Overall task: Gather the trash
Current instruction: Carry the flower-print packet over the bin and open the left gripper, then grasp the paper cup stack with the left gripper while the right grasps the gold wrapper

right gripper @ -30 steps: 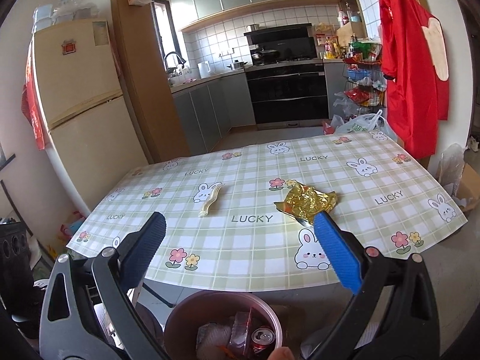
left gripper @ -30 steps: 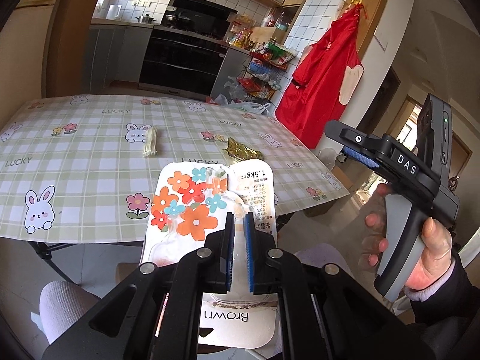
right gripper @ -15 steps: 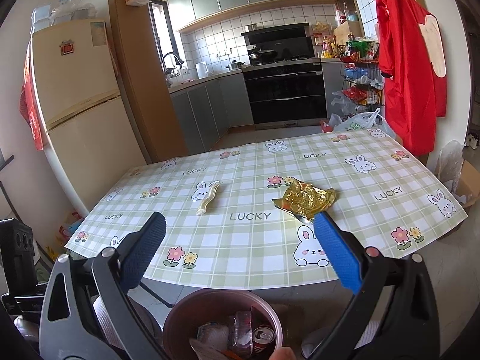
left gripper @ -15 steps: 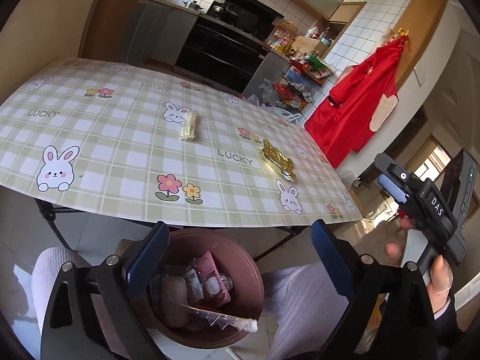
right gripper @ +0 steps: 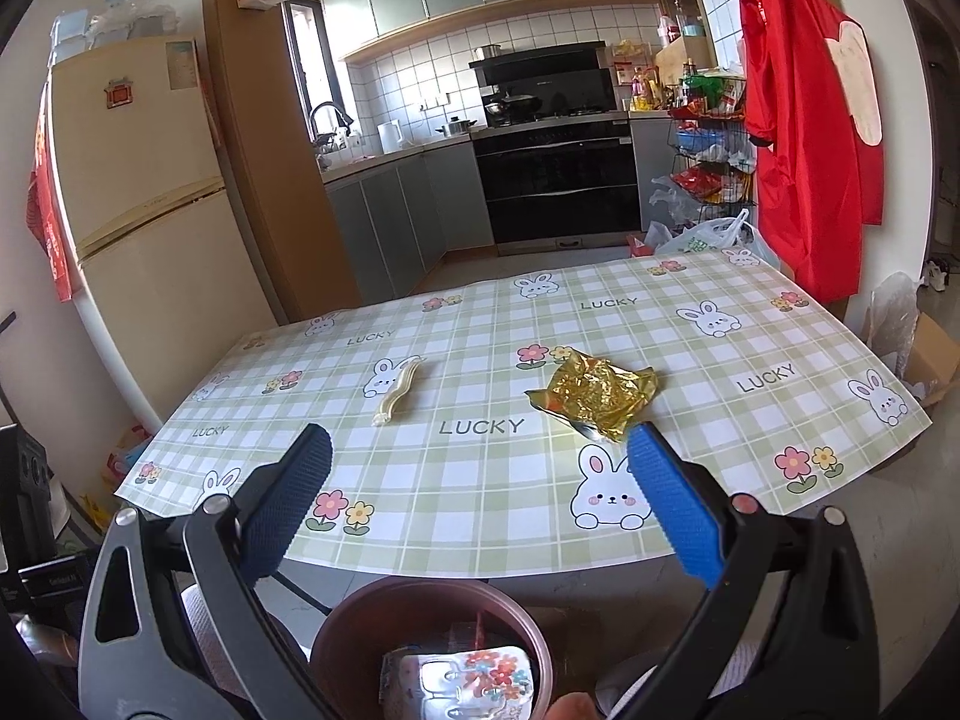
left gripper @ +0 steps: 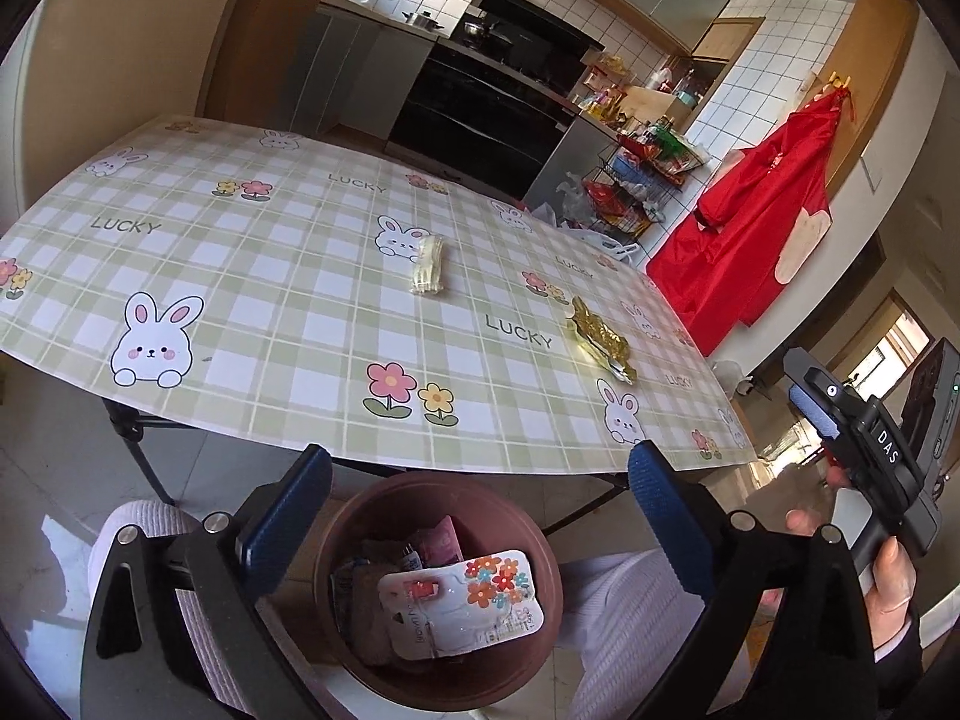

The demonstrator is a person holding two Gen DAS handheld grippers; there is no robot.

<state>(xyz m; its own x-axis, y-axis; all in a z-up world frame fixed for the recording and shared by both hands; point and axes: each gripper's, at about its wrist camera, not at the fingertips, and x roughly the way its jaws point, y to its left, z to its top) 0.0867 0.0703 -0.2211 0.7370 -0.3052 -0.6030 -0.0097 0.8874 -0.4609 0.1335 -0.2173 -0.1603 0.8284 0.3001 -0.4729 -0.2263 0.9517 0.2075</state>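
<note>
A brown waste bin [left gripper: 336, 546] sits on the floor just below the table's near edge, between a person's knees. On top of its contents lies a flower-printed white package [left gripper: 474, 600]. Above the bin hangs my left gripper [left gripper: 480, 462], jaws opening wide with nothing between them. On the checked tablecloth lie a crumpled gold wrapper [left gripper: 597, 339] and a small cream packet [left gripper: 427, 267]. In the right wrist view my right gripper [right gripper: 480, 441] is open and empty above the bin [right gripper: 360, 606], with the gold wrapper [right gripper: 594, 399] just beyond its right finger and the cream packet [right gripper: 399, 387] farther left.
The table [right gripper: 780, 348] carries a green checked cloth with rabbits and flowers. Pale-trousered legs [left gripper: 624, 612] flank the bin. A red apron [right gripper: 798, 120] hangs at the right, a fridge [right gripper: 138, 192] stands at the left, and kitchen units are behind.
My left gripper was shut on the flower-printed package above the table edge; it opened, the package dropped into the bin, and the gripper tilted down over it. The right gripper kept still.
</note>
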